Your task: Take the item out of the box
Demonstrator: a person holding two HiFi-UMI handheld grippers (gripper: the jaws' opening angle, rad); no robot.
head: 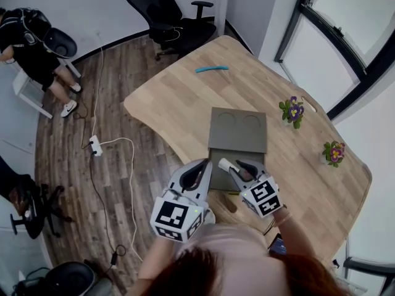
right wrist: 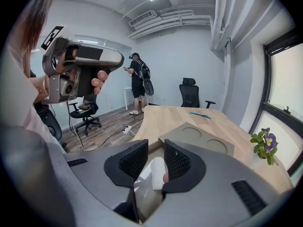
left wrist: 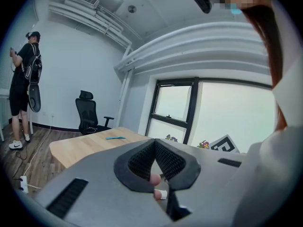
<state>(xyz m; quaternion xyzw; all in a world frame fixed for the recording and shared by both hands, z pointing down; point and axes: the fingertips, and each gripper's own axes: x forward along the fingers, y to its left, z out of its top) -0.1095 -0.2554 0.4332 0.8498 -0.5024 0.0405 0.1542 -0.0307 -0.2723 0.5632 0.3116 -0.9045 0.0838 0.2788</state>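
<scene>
A grey box [head: 217,176] lies on the wooden table [head: 185,97], its lid [head: 237,128] folded back with two round recesses showing. My right gripper [head: 237,164] hovers over the box. In the right gripper view its jaws stand apart around a small white cylinder [right wrist: 157,171]. The cylinder rests against the right pad only, with a gap on the left side, and the box lid [right wrist: 199,136] lies just beyond. My left gripper [head: 202,164] is at the box's left edge, shut, and its pads meet at the tips [left wrist: 155,142] with nothing held.
A blue pen [head: 212,69] lies at the table's far end. Two small flower pots [head: 292,111] [head: 334,152] stand to the right. An office chair [head: 173,17] is behind the table. A person [head: 31,48] stands at far left, and a power strip [head: 95,145] lies on the floor.
</scene>
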